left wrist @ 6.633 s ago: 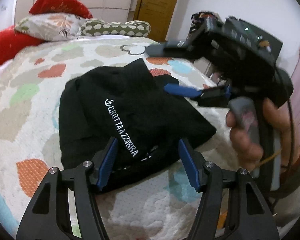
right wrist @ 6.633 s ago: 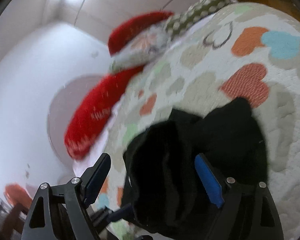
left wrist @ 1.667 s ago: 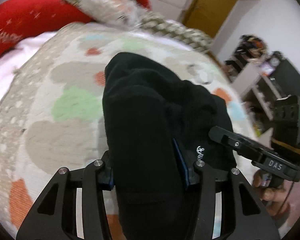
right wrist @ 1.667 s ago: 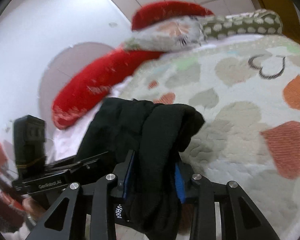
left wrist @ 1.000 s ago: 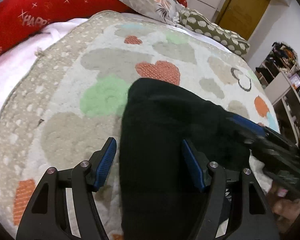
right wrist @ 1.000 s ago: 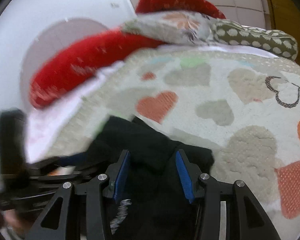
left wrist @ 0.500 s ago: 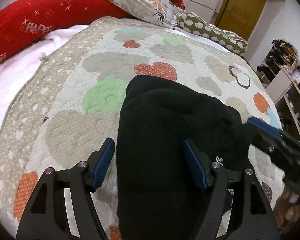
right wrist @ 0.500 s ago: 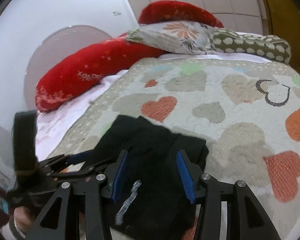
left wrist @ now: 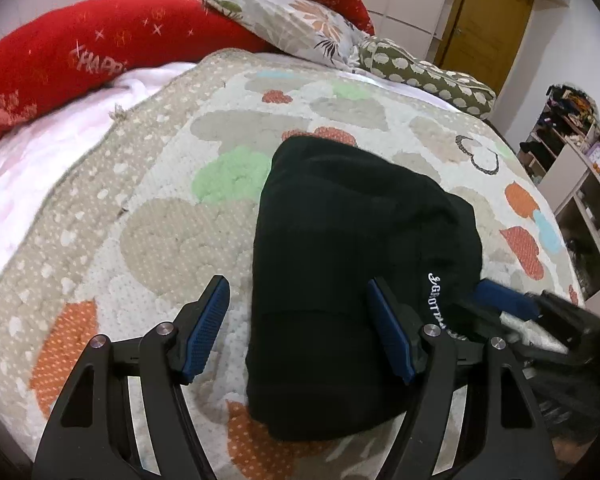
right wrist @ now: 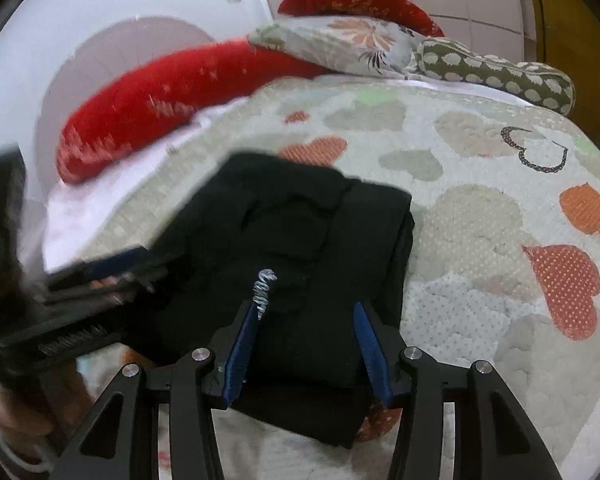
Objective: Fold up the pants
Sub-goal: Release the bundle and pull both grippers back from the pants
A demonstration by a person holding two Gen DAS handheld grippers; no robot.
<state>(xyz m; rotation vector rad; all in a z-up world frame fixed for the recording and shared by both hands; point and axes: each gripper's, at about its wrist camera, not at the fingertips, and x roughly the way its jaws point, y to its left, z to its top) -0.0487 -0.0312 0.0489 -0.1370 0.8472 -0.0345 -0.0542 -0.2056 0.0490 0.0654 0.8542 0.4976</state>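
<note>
- The black pants [left wrist: 352, 264] lie folded into a thick bundle on the heart-patterned quilt [left wrist: 172, 240] of the bed.
- The left gripper [left wrist: 300, 328] stands wide open over the bundle's near left edge, pads off the cloth.
- The right gripper [right wrist: 306, 344] is partly open, straddling the near right end; whether its pads press the cloth I cannot tell.

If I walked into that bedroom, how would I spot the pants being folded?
Look at the bed, covered by a pale quilt patterned with coloured hearts, with red cushions at its far end. In the middle of the quilt lies a compact folded bundle, the pants. They are the only solid black thing there, with small white lettering along one edge.
</note>
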